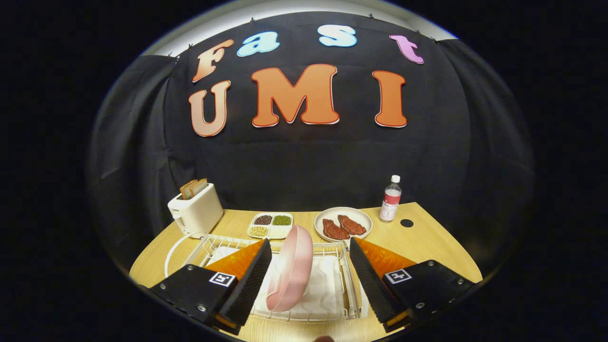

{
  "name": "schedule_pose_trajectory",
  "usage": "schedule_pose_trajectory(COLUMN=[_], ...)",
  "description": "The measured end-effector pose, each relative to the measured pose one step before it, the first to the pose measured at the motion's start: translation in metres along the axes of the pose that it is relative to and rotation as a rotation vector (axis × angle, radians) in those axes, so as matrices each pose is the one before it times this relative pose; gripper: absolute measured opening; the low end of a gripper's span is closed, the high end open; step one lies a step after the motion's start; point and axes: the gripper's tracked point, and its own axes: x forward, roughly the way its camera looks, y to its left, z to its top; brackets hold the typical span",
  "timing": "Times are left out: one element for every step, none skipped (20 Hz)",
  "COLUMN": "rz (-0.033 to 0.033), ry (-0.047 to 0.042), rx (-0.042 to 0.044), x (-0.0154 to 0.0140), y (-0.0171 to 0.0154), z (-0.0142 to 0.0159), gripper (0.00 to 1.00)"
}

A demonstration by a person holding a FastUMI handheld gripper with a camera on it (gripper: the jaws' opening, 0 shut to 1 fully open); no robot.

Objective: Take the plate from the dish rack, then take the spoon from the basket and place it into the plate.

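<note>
Gripper (311, 266) open astride one pink plate (289, 268) in dish rack (349, 285).

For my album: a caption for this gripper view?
Open claw straddling a pink plate standing in the dish rack.

Hand-held gripper (311, 268) held level, pointing forward, both fingers (254, 278) spread wide apart, angled outward, pressing on nothing, gap between them unclosed.

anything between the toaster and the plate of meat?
Yes, in the gripper view: a divided tray of beans sits between toaster and meat plate.
</note>
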Motion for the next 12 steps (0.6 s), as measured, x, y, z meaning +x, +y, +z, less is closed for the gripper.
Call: schedule_pose_trajectory(rz=[-0.00025, 0.00514, -0.00063, -0.00268, 0.00489, 0.00066, -0.00482, -0.0047, -0.0046, -0.00353, 0.0011, 0.00287], ry=[0.02566, 0.02657, 0.0323, 0.03095, 0.02869, 0.02718, 0.01587, 0.01479, 0.00928, 0.00707, 0.01144, 0.01398], rx=[0.00355, 0.00709, 0.01296, 0.02129, 0.01933, 0.01136, 0.0052, -0.00266, -0.00664, -0.00547, 0.00011, 0.00058], x=[0.00775, 0.00856, 0.00679, 0.00739, 0.00581, 0.00525, 0.00458, 0.00327, 0.00351, 0.002, 0.00206, 0.00207], y=[0.00095, 0.00202, 0.00111, -0.0007, 0.00119, 0.00025, -0.00123, -0.00092, -0.0002, 0.0007, 0.00162, 0.00267], z=[-0.00108, -0.00154, -0.00281, -0.00454, -0.0042, -0.00502, -0.00251, -0.00305, -0.00248, -0.00148, -0.00265, -0.00464], gripper=[0.98, 0.98, 0.98, 0.98, 0.98, 0.98, 0.98, 0.96, 0.95, 0.89, 0.86, 0.79])
